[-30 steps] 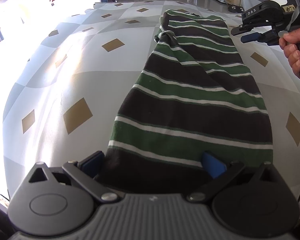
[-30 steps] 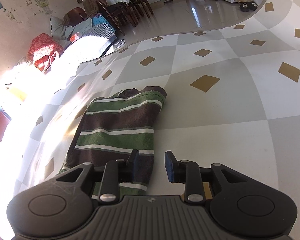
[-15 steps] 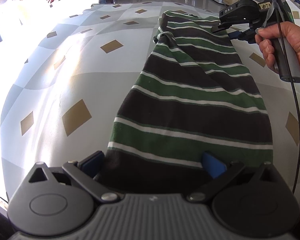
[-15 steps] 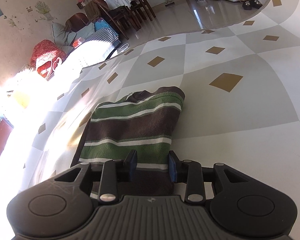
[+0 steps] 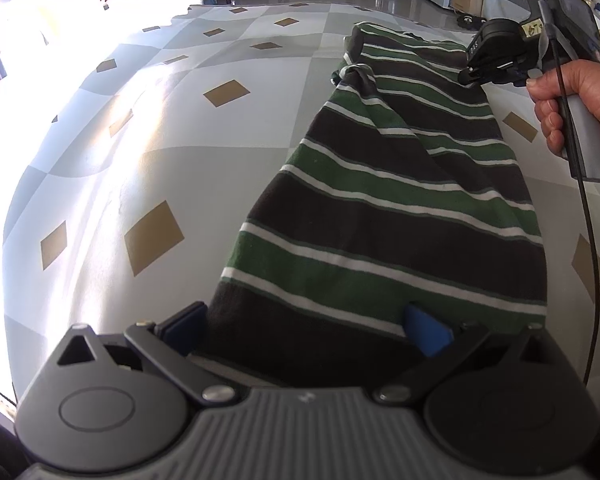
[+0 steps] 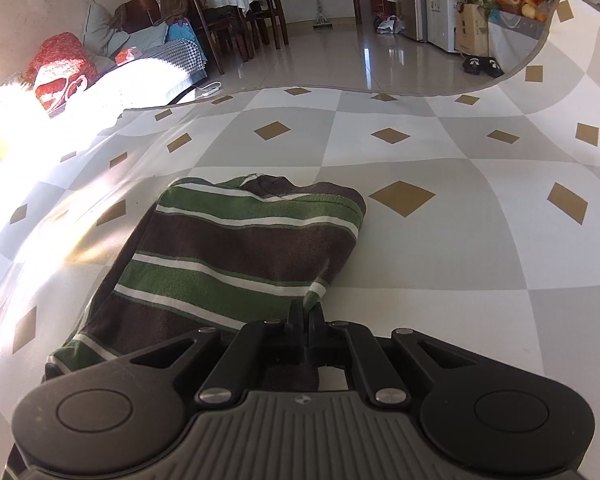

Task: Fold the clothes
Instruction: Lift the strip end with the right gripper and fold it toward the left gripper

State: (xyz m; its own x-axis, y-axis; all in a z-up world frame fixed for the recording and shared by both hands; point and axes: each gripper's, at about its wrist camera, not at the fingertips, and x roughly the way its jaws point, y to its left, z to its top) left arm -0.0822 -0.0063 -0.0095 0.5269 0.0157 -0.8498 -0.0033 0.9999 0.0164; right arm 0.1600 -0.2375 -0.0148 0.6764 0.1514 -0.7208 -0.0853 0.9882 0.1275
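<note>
- The left hand-held gripper stands spread wide at the near end of the garment; its blue pads sit at the two sides of the cloth and do not press it.
- The striped knit garment in green, dark brown and white lies in a long narrow band on the counter covered with a grey and white checked cloth with tan diamonds, already folded along its length, I think.
- The fabric looks soft, light and limp. It will probably sag and wrinkle when lifted, so it is better to take it at an edge or corner where the layers lie together.
- The right hand-held gripper is clenched on the right edge of the garment near its far end; its jaws have just been closing, with the cloth between them. A person's hand holds it.
- The covering looks smooth, so the garment may slide on it.
- Strong sunlight falls at the left; behind are a glossy tiled floor, dark wooden chairs and a white refrigerator.
</note>
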